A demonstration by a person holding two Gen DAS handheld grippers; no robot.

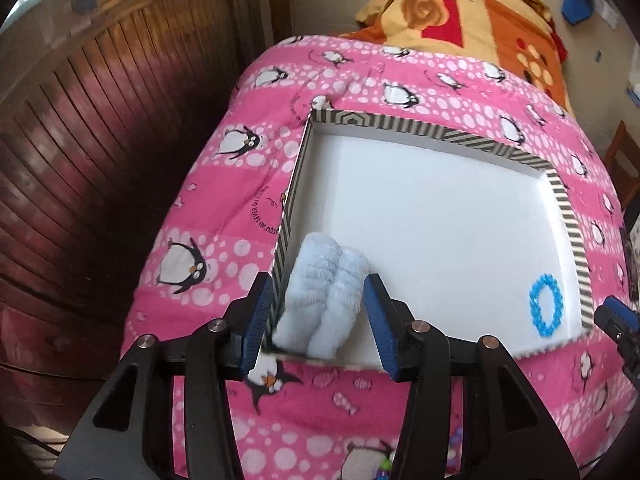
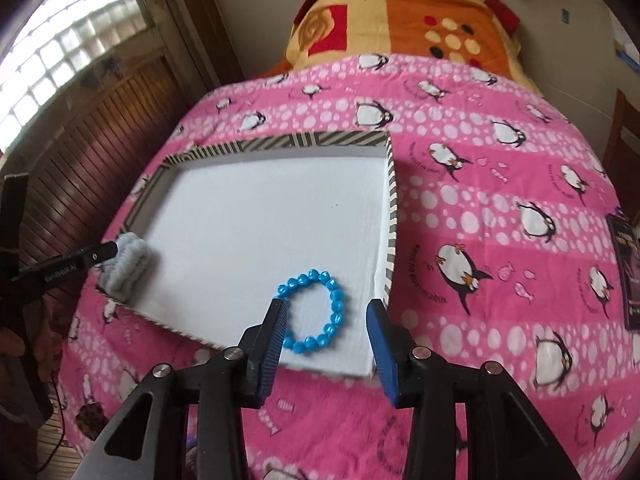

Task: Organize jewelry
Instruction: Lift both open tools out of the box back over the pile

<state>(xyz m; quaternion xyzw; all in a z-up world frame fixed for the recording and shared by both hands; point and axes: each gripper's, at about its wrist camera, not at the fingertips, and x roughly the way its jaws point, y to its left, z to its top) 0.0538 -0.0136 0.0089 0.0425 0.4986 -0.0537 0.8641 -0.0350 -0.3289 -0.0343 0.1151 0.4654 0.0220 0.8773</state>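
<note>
A shallow white tray with a striped rim [image 1: 444,134] [image 2: 280,141] lies on a pink penguin blanket. A fluffy light-blue scrunchie [image 1: 324,300] [image 2: 128,258] lies in the tray's near-left corner. My left gripper [image 1: 316,308] is open, its fingers on either side of the scrunchie and not pressing it. A blue bead bracelet [image 1: 546,309] [image 2: 320,312] lies flat in the tray's near-right corner. My right gripper [image 2: 330,320] is open, just above and around the bracelet's near side. The left gripper's tip [image 2: 102,254] also shows in the right wrist view.
The pink blanket [image 2: 500,200] covers a bed, with an orange and red blanket [image 2: 400,8] at the far end. A wooden panelled wall [image 1: 80,140] runs along the left. A dark book or card [image 2: 626,264] lies at the right edge.
</note>
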